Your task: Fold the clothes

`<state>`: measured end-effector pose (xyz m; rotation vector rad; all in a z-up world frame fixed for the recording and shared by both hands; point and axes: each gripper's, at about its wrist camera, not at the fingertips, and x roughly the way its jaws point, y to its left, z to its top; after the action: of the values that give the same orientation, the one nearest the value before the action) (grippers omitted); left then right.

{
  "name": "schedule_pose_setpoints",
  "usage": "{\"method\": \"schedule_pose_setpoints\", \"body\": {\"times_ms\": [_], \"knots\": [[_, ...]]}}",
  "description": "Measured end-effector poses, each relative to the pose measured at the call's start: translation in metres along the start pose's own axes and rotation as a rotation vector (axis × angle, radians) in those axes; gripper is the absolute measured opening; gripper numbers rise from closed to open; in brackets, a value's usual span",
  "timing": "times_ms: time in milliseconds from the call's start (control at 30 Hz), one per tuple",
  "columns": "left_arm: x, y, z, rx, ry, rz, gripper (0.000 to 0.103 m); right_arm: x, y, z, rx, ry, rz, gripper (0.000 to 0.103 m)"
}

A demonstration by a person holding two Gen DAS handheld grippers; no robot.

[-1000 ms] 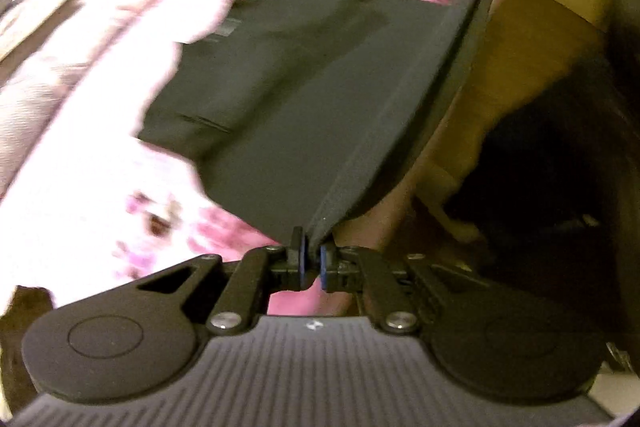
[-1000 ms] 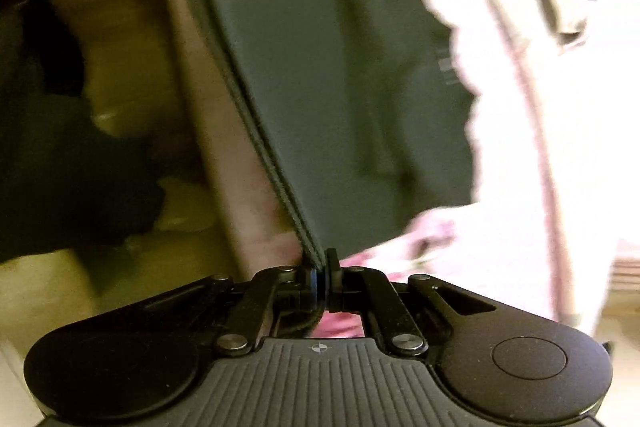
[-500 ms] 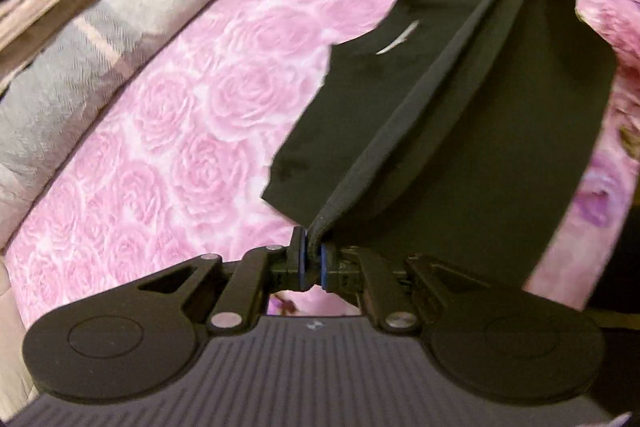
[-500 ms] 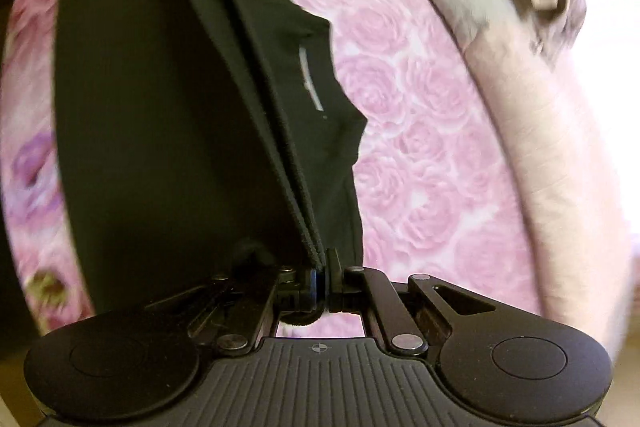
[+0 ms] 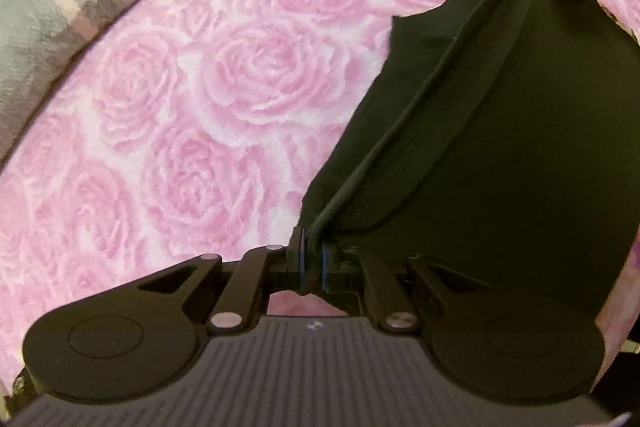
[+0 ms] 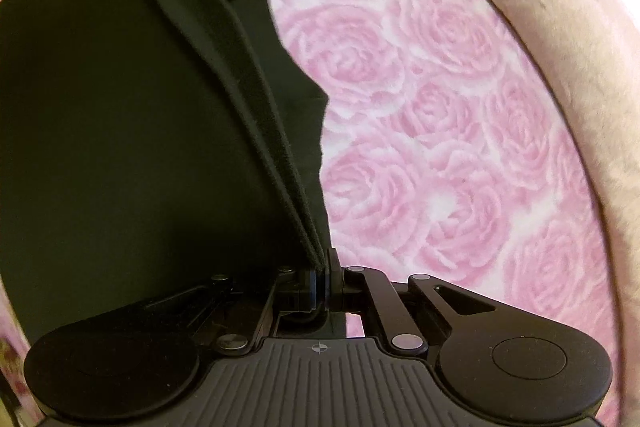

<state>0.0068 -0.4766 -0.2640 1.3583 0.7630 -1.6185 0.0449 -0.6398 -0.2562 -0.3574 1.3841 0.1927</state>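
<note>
Black garment (image 5: 500, 147) is plain, matte and dark, with a thick doubled hem edge stretched taut between both grippers. It hangs over the pink rose-print blanket (image 5: 240, 75). Left gripper (image 5: 311, 259): fingers clamped together on one end of the hem. Right gripper (image 6: 322, 277): fingers clamped on the other end, layered fabric edges (image 6: 256, 107) visible. Grey-and-pink folded bedding (image 5: 60, 7) lies at the far left.

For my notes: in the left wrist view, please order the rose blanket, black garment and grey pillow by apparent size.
1. Rose blanket
2. Black garment, though nearness to the camera enlarges it
3. Grey pillow, partly cut off
</note>
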Motion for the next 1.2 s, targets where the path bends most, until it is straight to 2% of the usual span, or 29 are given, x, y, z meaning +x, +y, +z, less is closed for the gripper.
{"method": "schedule_pose_setpoints", "body": {"times_ms": [67, 133, 233, 267, 300, 333, 467, 567, 667, 767, 867, 900, 967, 1033, 1200], "knots": [[0.009, 0.008, -0.003, -0.035, -0.002, 0.003, 0.011, 0.009, -0.005, 0.0, 0.055, -0.009, -0.018, 0.002], [0.012, 0.018, -0.007, -0.089, -0.015, 0.036, 0.023, 0.013, -0.012, -0.001, 0.158, -0.026, -0.02, 0.002], [0.01, 0.031, -0.011, -0.157, -0.034, 0.066, 0.022, 0.013, -0.02, -0.005, 0.305, -0.063, -0.03, 0.005], [0.007, 0.034, -0.014, -0.169, -0.038, 0.066, 0.022, 0.008, -0.021, -0.008, 0.348, -0.088, -0.052, 0.012], [0.004, 0.037, -0.016, -0.18, -0.042, 0.067, 0.022, 0.002, -0.022, -0.01, 0.39, -0.117, -0.08, 0.046], [0.001, 0.04, -0.018, -0.191, -0.046, 0.067, 0.022, -0.005, -0.023, -0.013, 0.432, -0.146, -0.108, 0.07], [-0.007, 0.043, -0.027, -0.26, -0.068, 0.019, 0.023, -0.029, -0.035, -0.027, 0.624, -0.232, -0.143, 0.071], [-0.004, 0.042, -0.03, -0.314, -0.08, -0.028, 0.034, -0.041, -0.035, -0.042, 0.78, -0.271, -0.128, 0.071], [0.01, 0.041, -0.03, -0.353, -0.085, -0.063, 0.037, -0.043, -0.018, -0.059, 0.865, -0.257, -0.1, 0.071], [0.023, 0.041, -0.028, -0.369, -0.083, -0.069, 0.037, -0.038, -0.001, -0.073, 0.897, -0.214, -0.08, 0.071], [0.03, 0.044, -0.026, -0.391, -0.085, -0.087, 0.031, -0.033, 0.006, -0.087, 0.94, -0.212, -0.064, 0.071], [0.03, 0.044, -0.026, -0.388, -0.088, -0.09, 0.02, -0.031, 0.005, -0.09, 0.95, -0.227, -0.061, 0.071], [0.026, 0.042, -0.024, -0.367, -0.097, -0.083, 0.012, -0.026, 0.001, -0.09, 0.956, -0.235, -0.066, 0.071], [0.022, 0.039, -0.023, -0.347, -0.099, -0.075, 0.009, -0.021, -0.002, -0.088, 0.943, -0.244, -0.075, 0.07], [0.018, 0.038, -0.02, -0.333, -0.09, -0.067, 0.009, -0.02, 0.021, -0.058, 0.686, -0.279, -0.041, 0.07]]}}
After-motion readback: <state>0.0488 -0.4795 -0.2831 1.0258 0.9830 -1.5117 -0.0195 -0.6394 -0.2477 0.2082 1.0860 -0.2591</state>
